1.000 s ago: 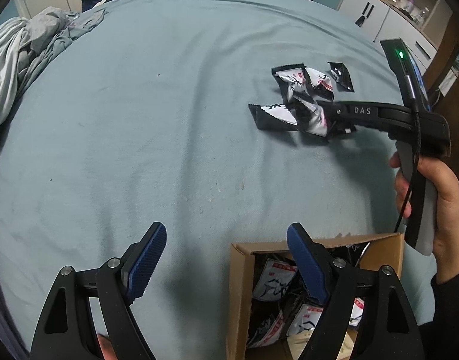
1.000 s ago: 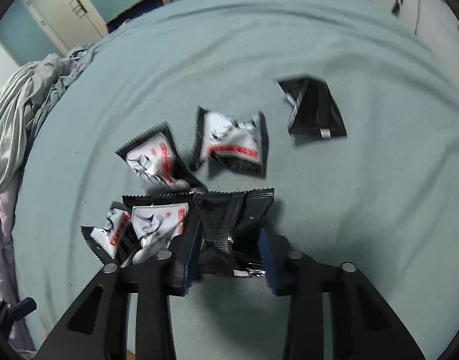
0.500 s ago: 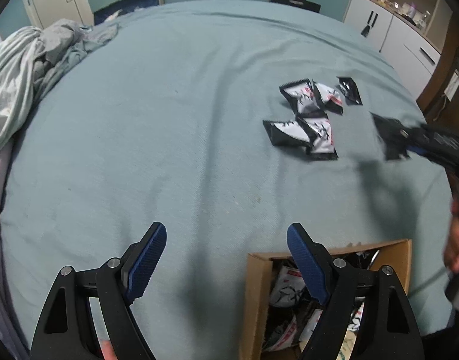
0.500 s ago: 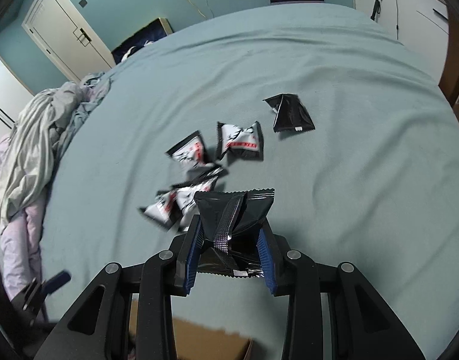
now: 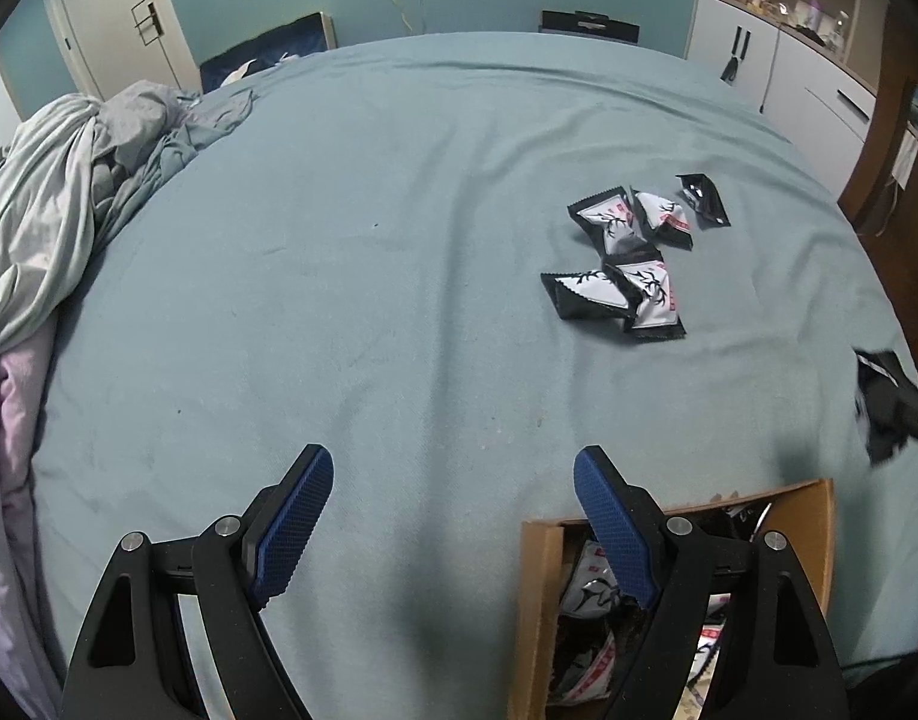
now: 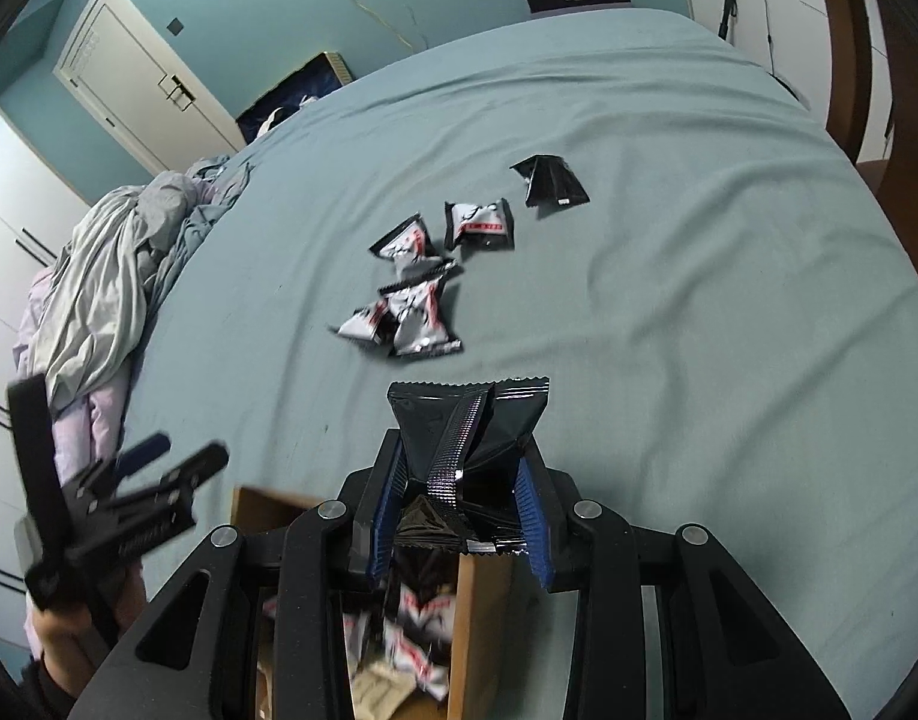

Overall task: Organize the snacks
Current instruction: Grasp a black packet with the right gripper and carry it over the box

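My right gripper (image 6: 462,480) is shut on a black snack packet (image 6: 468,432) and holds it above the open cardboard box (image 6: 477,618), which has several packets inside. That packet shows at the right edge of the left wrist view (image 5: 888,405). Several black-and-white snack packets (image 5: 624,294) lie loose on the blue-green bed; they also show in the right wrist view (image 6: 417,312). A black packet (image 6: 549,180) lies furthest. My left gripper (image 5: 453,516) is open and empty, above the bed beside the box (image 5: 537,600).
A heap of grey and pink bedding (image 5: 57,192) lies at the bed's left side. White cabinets (image 5: 789,72) and a wooden post (image 5: 885,120) stand at the right. A door (image 6: 141,78) is at the far left.
My right gripper has lifted the black packet off the pile and carried it back over the box. The left gripper has stayed open and pulled back slightly.
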`<state>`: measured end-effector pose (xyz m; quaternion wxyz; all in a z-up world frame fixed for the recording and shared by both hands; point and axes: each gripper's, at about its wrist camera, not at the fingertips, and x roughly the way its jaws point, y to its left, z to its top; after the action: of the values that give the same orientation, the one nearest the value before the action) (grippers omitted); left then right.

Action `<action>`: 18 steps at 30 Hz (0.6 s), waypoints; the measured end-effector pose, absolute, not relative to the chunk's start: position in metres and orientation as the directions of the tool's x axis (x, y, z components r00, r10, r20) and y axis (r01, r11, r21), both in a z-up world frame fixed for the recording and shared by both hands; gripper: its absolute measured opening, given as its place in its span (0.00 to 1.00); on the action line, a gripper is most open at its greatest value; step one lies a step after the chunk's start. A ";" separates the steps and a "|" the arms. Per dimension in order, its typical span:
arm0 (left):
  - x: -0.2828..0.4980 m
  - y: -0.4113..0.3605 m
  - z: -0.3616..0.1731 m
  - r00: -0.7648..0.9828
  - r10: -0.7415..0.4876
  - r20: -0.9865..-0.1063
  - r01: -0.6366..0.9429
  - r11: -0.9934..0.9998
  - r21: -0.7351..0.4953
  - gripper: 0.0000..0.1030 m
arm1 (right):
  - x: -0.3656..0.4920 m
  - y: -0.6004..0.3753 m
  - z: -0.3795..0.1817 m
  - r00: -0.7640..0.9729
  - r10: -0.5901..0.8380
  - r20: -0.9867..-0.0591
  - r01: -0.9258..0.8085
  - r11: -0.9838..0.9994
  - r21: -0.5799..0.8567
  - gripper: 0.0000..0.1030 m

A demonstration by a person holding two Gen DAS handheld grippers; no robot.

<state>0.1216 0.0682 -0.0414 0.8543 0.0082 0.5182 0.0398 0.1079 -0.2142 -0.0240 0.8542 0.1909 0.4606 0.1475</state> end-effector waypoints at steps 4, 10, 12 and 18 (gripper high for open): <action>0.123 0.059 -0.041 0.460 0.096 -0.883 -0.031 0.995 0.093 0.81 | 0.082 -0.218 -0.016 0.552 0.441 -0.708 -0.091 0.875 0.475 0.32; 0.135 0.049 -0.041 0.403 0.032 -0.915 0.015 0.999 0.041 0.81 | 0.045 -0.221 -0.016 0.553 0.474 -0.685 -0.122 0.859 0.497 0.32; 0.141 0.049 -0.040 0.383 -0.006 -0.924 0.017 1.000 0.001 0.81 | 0.034 -0.219 -0.017 0.549 0.486 -0.681 -0.136 0.855 0.501 0.32; 0.171 0.039 -0.047 0.344 0.000 -0.939 0.017 1.000 0.006 0.81 | 0.017 -0.206 -0.018 0.530 0.512 -0.676 -0.180 0.847 0.500 0.32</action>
<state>0.1705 0.0390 -0.0470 0.8198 0.0072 0.5726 -0.0053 0.0167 -0.2059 -0.0179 0.8541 0.1885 0.4404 0.2024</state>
